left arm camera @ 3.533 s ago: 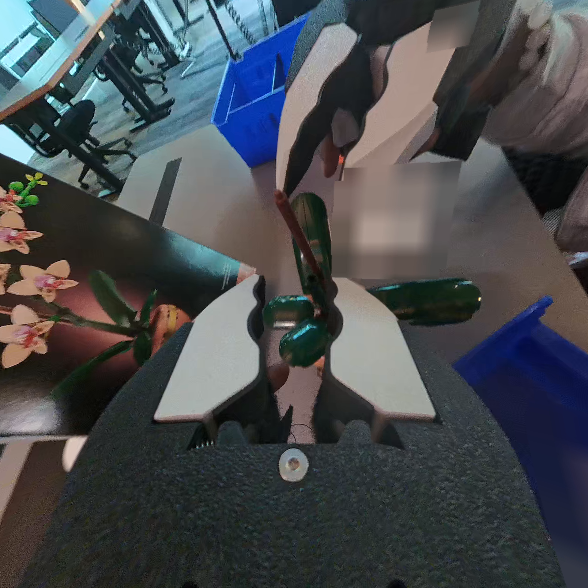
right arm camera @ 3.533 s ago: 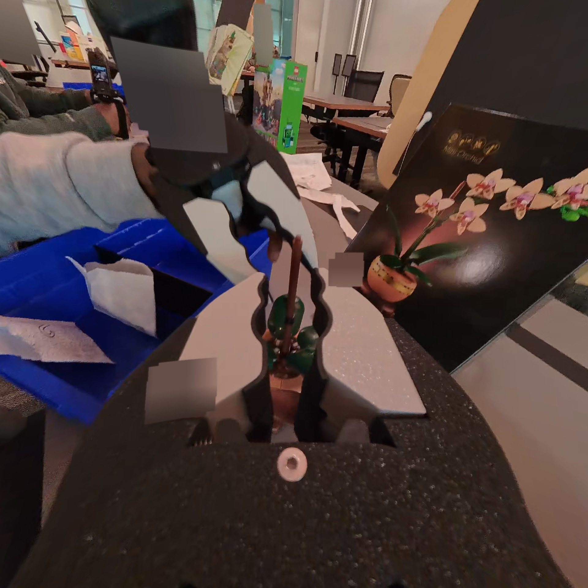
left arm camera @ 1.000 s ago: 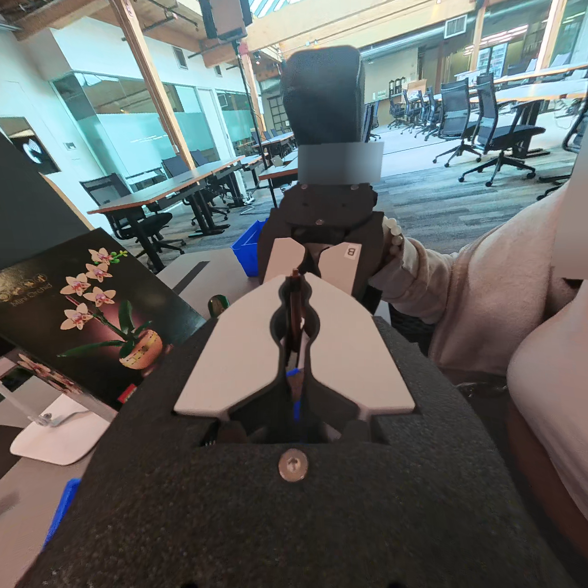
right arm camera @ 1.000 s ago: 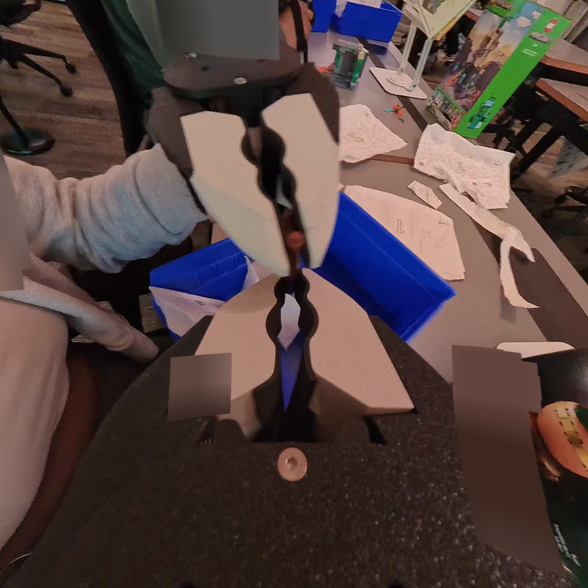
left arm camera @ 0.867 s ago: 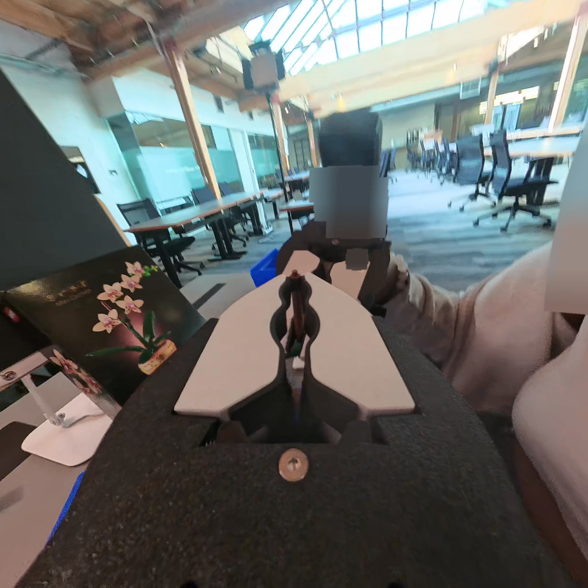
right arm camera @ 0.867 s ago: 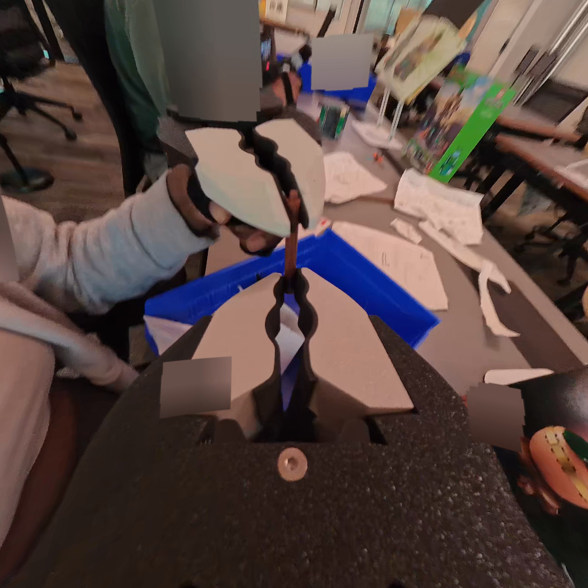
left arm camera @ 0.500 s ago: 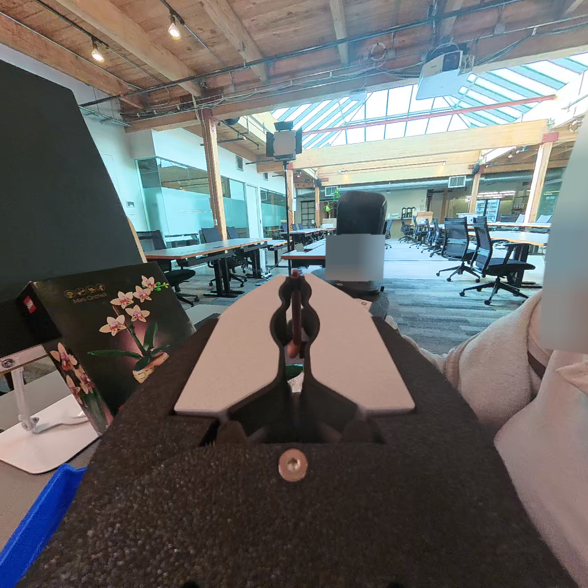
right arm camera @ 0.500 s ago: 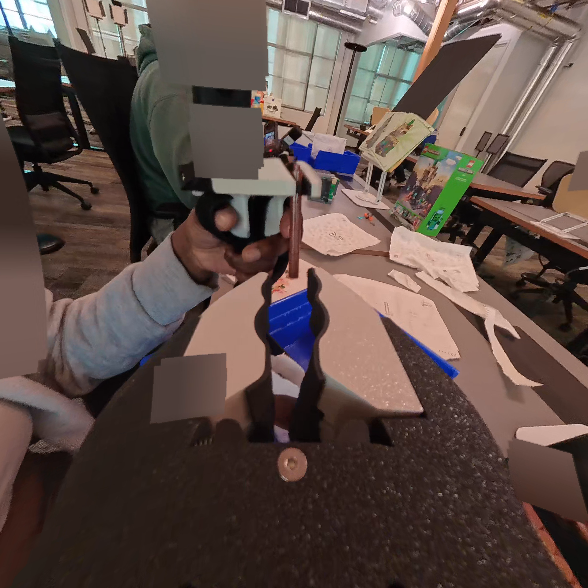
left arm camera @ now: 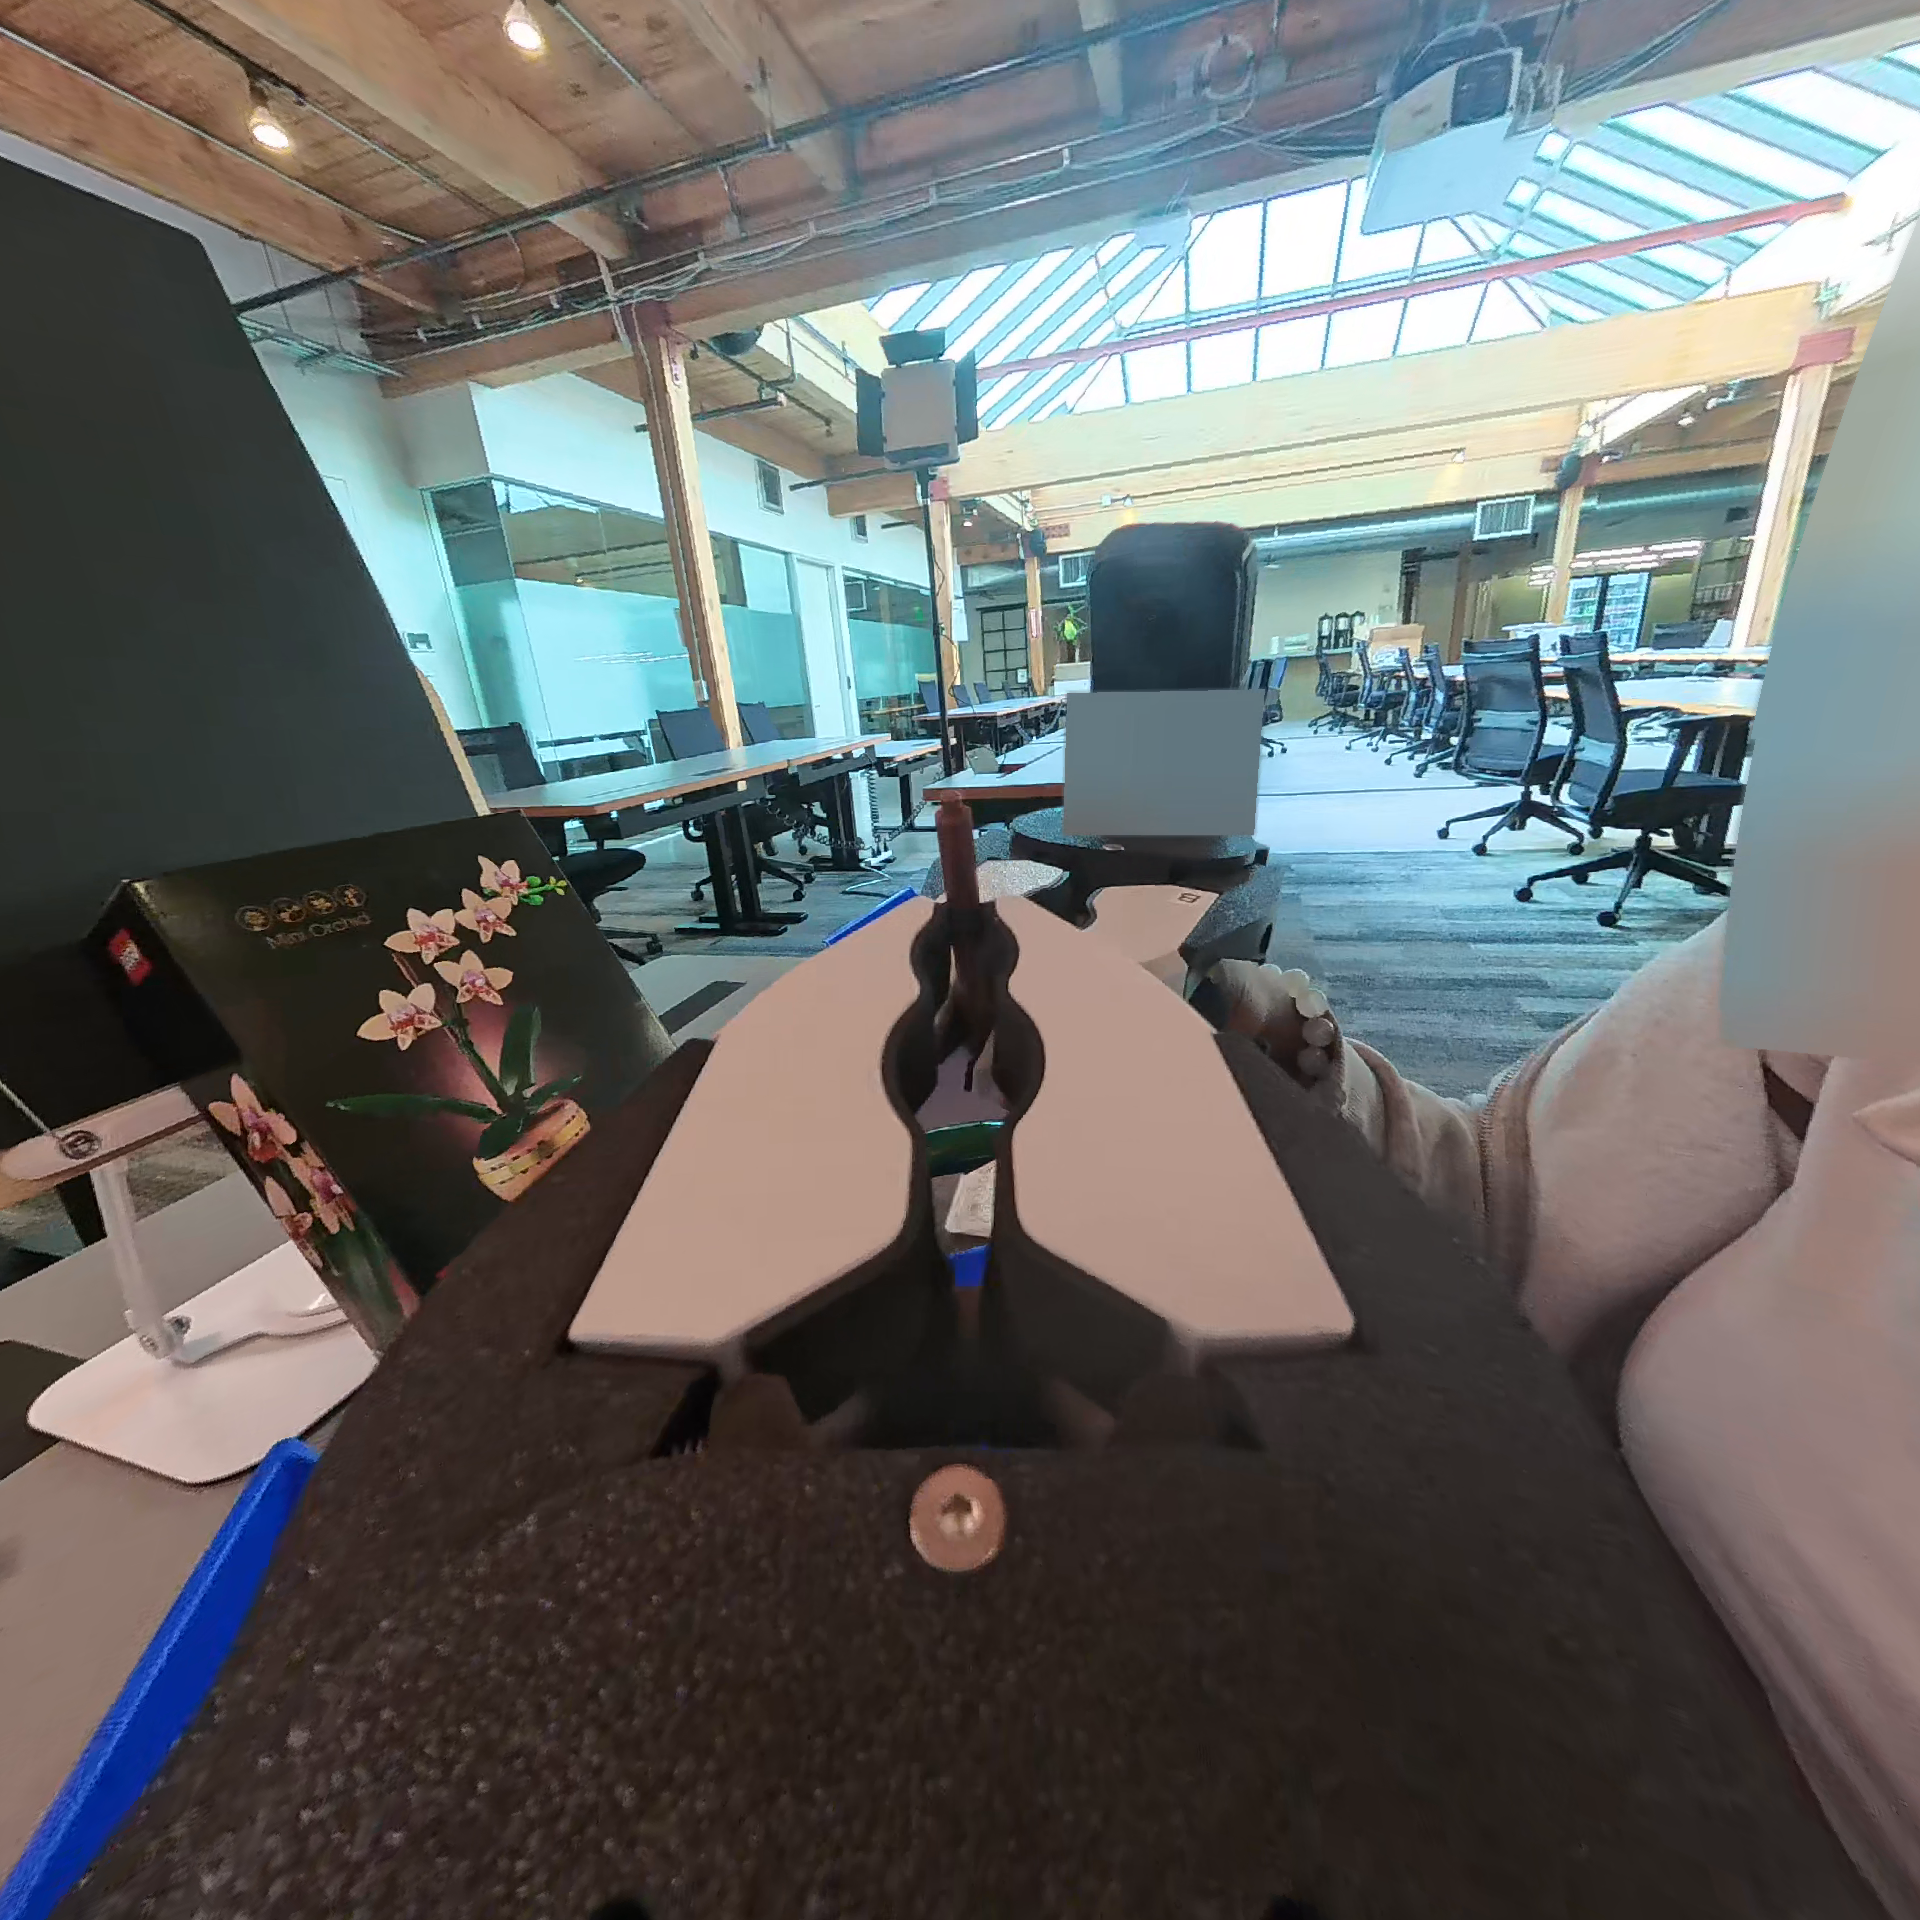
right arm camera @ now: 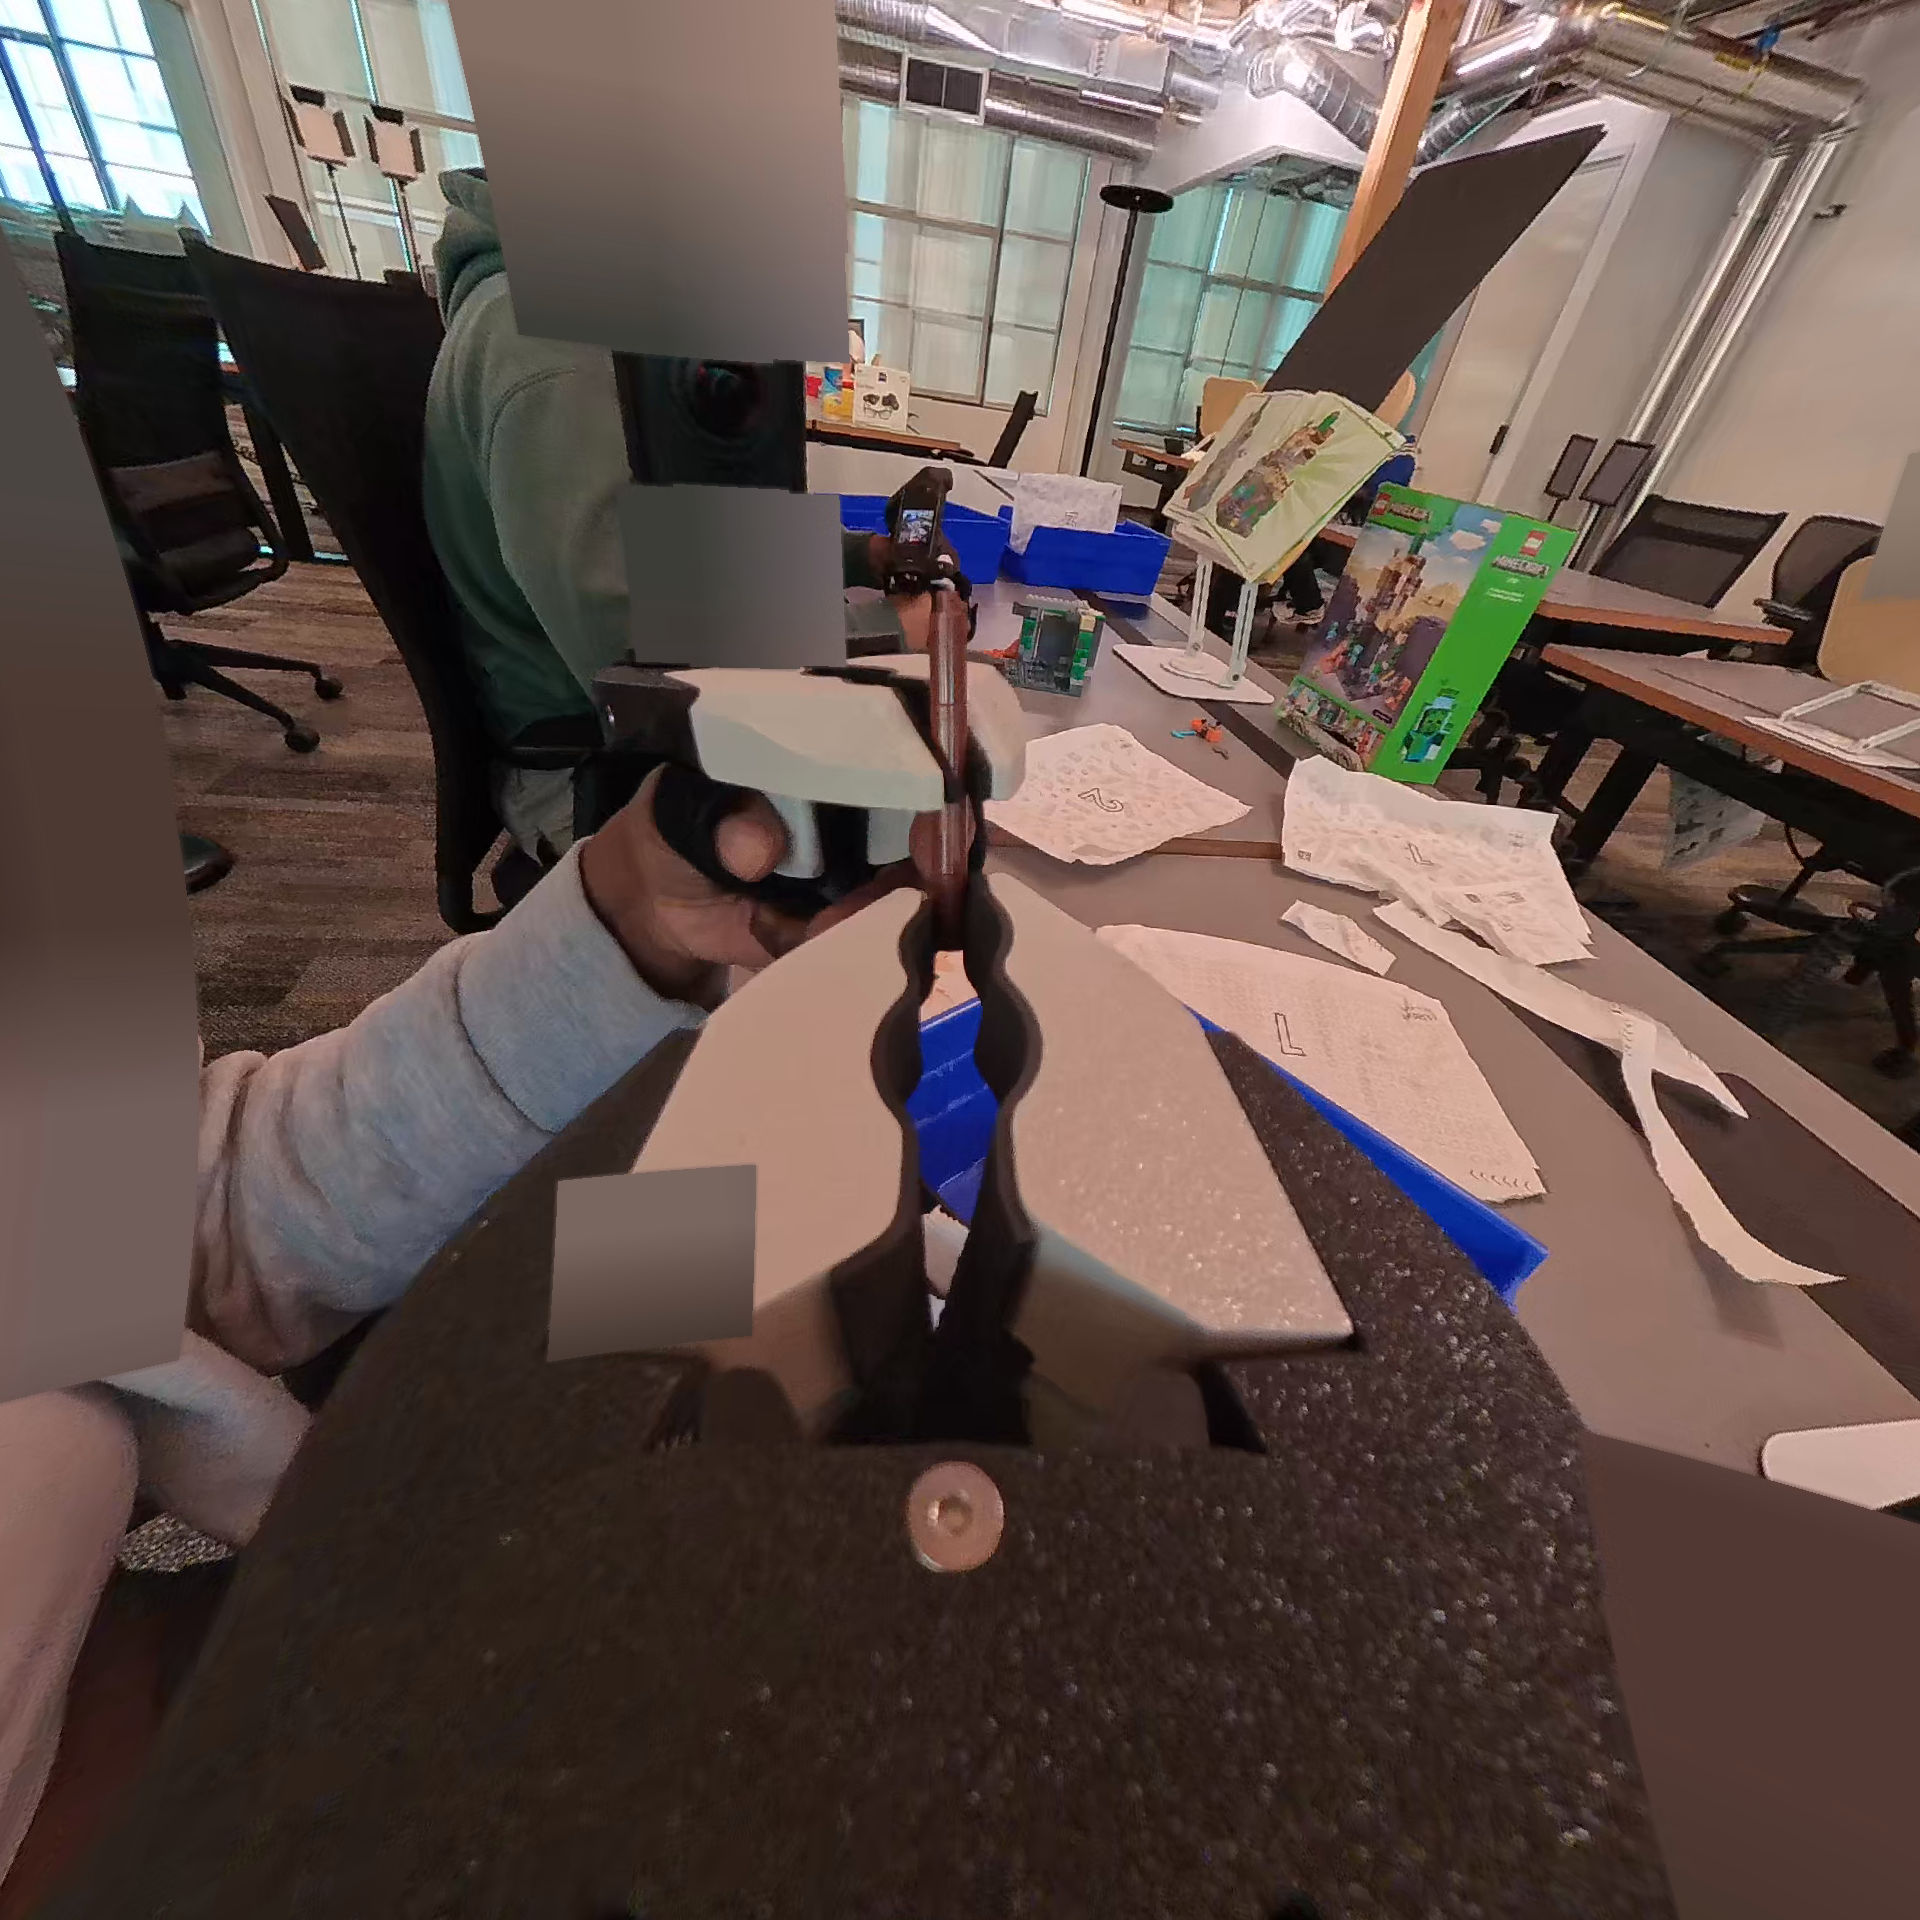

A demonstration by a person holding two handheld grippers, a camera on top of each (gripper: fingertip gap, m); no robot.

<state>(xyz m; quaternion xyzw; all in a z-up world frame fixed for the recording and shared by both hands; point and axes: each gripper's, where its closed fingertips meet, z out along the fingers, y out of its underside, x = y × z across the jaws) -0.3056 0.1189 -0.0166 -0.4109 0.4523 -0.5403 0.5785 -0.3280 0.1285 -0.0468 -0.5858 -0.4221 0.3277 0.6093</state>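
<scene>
Brown rod point(left arm camera: 957, 914) clamped in both grippers' tips point(left arm camera: 961, 940) point(right arm camera: 951, 914); orchid box point(left arm camera: 416, 1049) only leftward, blue bin point(right arm camera: 1351, 1153) rightward.

A bin point(right arm camera: 1351, 1153) sits on the tabletop point(right arm camera: 1621, 1340) with paper sheets point(right arm camera: 1340, 1049) just behind it — farther back, a box point(right arm camera: 1423, 644) right of a booklet stand point(right arm camera: 1216, 623).

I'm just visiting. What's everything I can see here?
thin brown rod: one, brown, upright, gripped by both pairs of fingers
blue plastic bin: one, blue, on table
white paper sheets: several, white, scattered on grey table
green printed box: one, green, far along table
black orchid-picture box: one, black, standing at left
office chairs: many, black, background
left gripper: one, white fingers, shut on rod
right gripper: one, white fingers, shut on rod's lower end
</scene>
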